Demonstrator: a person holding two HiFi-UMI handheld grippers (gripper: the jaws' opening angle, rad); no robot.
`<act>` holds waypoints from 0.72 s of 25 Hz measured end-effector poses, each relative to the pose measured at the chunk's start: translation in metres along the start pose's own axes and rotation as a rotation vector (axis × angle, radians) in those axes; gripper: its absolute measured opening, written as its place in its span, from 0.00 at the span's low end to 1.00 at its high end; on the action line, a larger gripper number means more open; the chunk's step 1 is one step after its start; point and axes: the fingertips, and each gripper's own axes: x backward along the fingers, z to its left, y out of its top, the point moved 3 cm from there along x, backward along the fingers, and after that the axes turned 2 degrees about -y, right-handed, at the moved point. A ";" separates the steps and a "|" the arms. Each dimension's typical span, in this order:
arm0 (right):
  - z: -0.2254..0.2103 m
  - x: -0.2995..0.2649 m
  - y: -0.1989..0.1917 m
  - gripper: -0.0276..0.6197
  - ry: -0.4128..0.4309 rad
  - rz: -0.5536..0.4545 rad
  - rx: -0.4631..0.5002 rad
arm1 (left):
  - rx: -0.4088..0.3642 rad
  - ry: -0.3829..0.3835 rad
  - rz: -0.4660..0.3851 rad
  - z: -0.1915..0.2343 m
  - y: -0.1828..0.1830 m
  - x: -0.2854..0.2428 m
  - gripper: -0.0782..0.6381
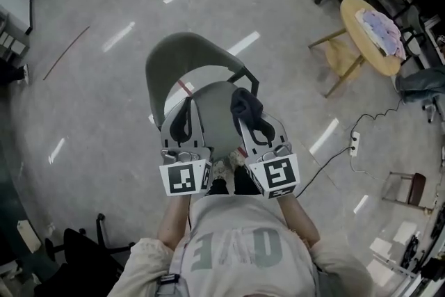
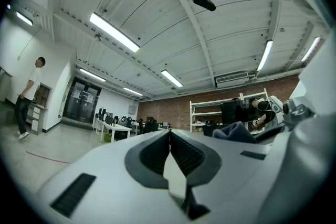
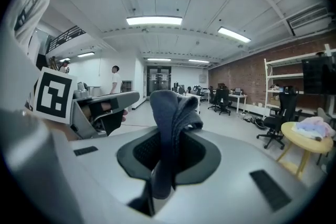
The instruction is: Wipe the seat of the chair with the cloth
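From the head view: holding the left gripper (image 1: 186, 109) and the right gripper (image 1: 250, 123) side by side just above the grey seat (image 1: 217, 108) of the chair (image 1: 191, 55), both pointing toward the backrest. Pinching a dark cloth (image 1: 246, 102) in the right one, bunched up over the right part of the seat and not yet lying flat on it. Keeping well apart from a round wooden surface (image 1: 361, 49) off to the right, loaded with a pale bundle (image 1: 381, 30).

From the left gripper view: pressing the left fingers (image 2: 152, 152) fully together, tips meeting, gripping nothing. Catching a corner of the cloth at the right edge. Facing a large room, with a person (image 2: 29, 97) standing far off at the left.

From the right gripper view: clamping the right fingers (image 3: 139, 153) tight on the cloth, squeezing it into a folded hump rising above the tips. Sitting just beside the left gripper, with the round surface well apart at the right.
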 end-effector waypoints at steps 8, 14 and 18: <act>-0.023 -0.029 -0.003 0.13 0.061 0.005 -0.015 | -0.019 0.058 0.007 0.004 0.003 -0.020 0.13; -0.020 -0.039 0.001 0.13 0.130 -0.003 -0.045 | -0.026 0.078 0.024 0.013 0.002 -0.029 0.13; -0.021 -0.046 0.010 0.13 0.123 0.001 -0.053 | -0.036 0.082 0.015 0.020 0.012 -0.030 0.13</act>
